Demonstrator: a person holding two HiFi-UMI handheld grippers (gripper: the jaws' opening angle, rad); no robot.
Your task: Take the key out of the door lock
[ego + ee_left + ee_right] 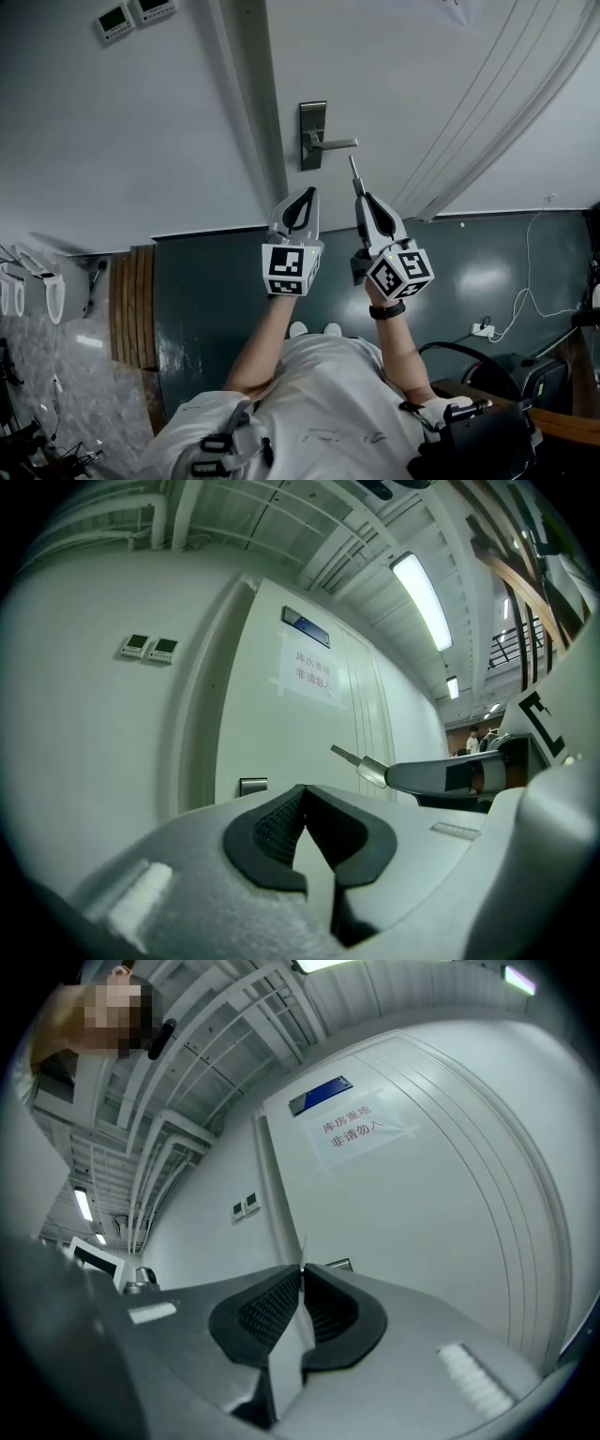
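Grippers in both hands are pointing level at a pale door (403, 84). At the left, the left gripper (307, 197) is sitting with its jaws pressed together on nothing, just below the lock plate (313, 120) and its lever handle (333, 143). To its right, the key (355, 174) is standing clear of the lock. The narrow jaws of the right gripper (362, 199) are pinching its head end, and its blade is aiming toward the handle without touching it.

The key seems to be out already, so the step in hand is likely carrying it away. That probably means holding the pinch firm, drawing straight back from the door and steering the blade past the lever.

The head view is showing the gap between key and lock plate, which neither gripper view is making plain. The left gripper view is showing the key (349, 757) side-on, poking out of the right gripper (384, 773). The right gripper view is showing it only as a thin edge-on sliver (302, 1252) at its own jaw tips, plus a paper notice (361, 1129) on the door.
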